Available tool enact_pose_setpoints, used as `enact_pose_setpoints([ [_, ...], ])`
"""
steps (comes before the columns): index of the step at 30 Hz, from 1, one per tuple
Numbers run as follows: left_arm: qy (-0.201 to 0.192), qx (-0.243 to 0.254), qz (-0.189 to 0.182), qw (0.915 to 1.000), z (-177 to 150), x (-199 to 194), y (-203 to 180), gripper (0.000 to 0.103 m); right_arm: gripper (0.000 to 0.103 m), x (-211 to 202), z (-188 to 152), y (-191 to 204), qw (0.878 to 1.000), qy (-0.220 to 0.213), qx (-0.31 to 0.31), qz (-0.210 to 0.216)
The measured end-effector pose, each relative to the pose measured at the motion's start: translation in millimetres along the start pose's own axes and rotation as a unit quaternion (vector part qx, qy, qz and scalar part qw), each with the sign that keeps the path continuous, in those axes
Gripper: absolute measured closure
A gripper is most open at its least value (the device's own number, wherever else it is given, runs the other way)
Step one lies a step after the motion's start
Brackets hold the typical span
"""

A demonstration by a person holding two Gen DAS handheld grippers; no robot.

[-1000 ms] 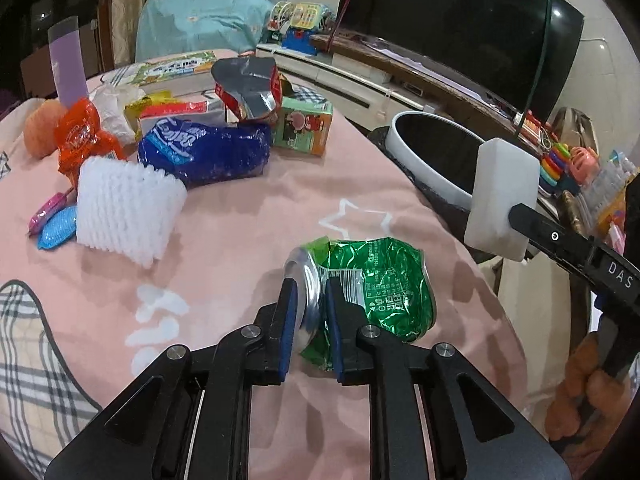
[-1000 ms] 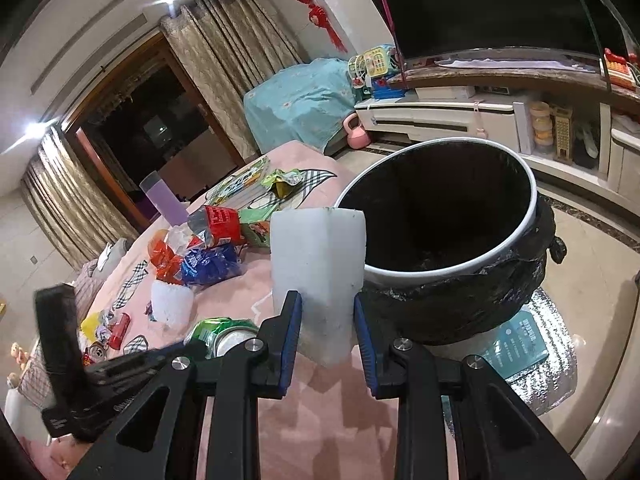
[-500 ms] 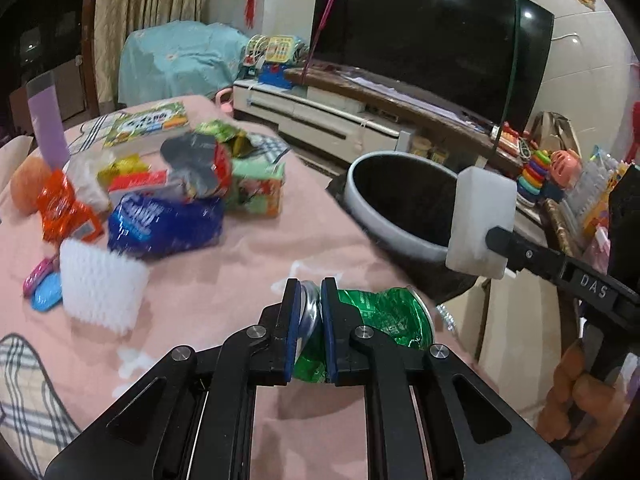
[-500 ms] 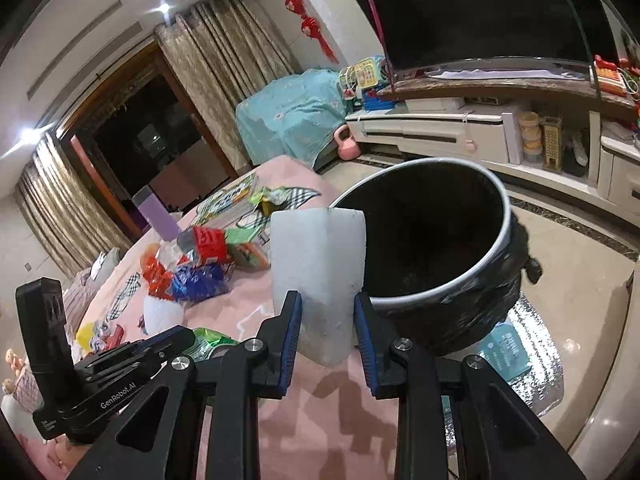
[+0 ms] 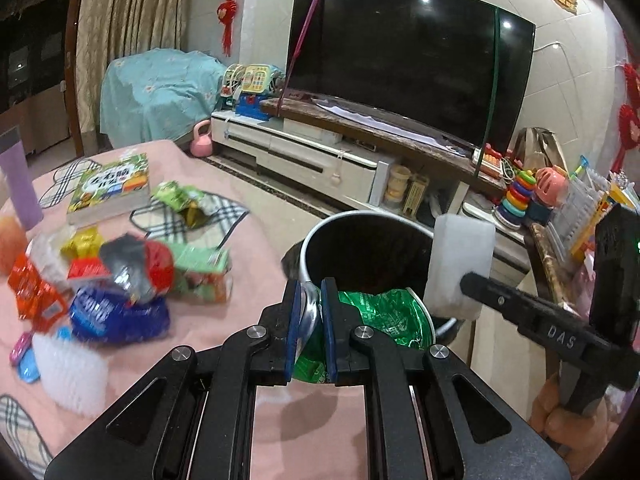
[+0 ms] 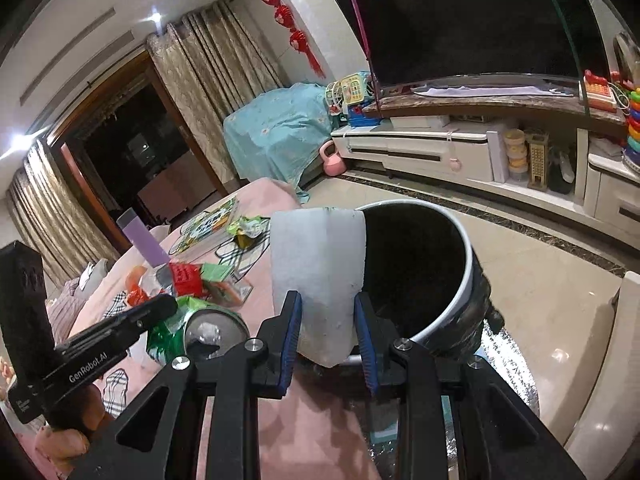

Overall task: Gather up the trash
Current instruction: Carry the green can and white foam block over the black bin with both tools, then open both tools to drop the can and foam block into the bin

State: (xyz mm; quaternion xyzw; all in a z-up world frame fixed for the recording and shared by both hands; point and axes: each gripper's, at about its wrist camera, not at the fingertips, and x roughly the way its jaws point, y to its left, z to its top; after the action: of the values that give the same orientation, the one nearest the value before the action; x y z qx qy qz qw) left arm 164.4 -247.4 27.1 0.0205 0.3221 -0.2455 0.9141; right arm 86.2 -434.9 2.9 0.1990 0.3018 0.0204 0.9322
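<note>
Left gripper (image 5: 308, 304) pinching crushed green can (image 5: 384, 320), centre frame at bin (image 5: 320, 236) rim; right gripper (image 6: 328, 320) clamping white foam block (image 6: 318, 280).

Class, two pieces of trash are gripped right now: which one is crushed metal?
The green can in the left gripper; the right gripper holds a white foam block.

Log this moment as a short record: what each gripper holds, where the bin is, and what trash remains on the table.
left gripper: jaws shut on crushed green aluminium can
right gripper: jaws shut on white foam block
bin: round white-rimmed trash bin with black liner, beside pink-covered table, open
left on table: blue plastic packet, red wrappers, white foam net sleeve
</note>
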Motion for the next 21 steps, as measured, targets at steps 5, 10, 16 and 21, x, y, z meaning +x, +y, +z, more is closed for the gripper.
enact_pose_setpoints([
  [5, -0.008, 0.004, -0.001, 1.0000, 19.1, 19.6, -10.1, 0.093, 0.076, 7.3, 7.9, -9.8, 1.000, 0.006, -0.002, -0.014],
  [10, -0.004, 0.010, 0.001, 0.9999, 27.6, 41.8, -19.7, 0.093, 0.076, 13.7, 15.0, -19.5, 1.000, 0.014, -0.005, -0.026],
  [16, 0.008, 0.014, 0.002, 0.9999, 28.3, 61.9, -27.1, 0.093, 0.075, 24.1, 21.8, -26.1, 0.999, 0.029, -0.012, -0.039],
  [21, 0.015, 0.021, 0.006, 0.9997, 25.3, 72.2, -30.8, 0.093, 0.075, 35.0, 23.0, -27.1, 0.997, 0.047, -0.022, -0.048],
])
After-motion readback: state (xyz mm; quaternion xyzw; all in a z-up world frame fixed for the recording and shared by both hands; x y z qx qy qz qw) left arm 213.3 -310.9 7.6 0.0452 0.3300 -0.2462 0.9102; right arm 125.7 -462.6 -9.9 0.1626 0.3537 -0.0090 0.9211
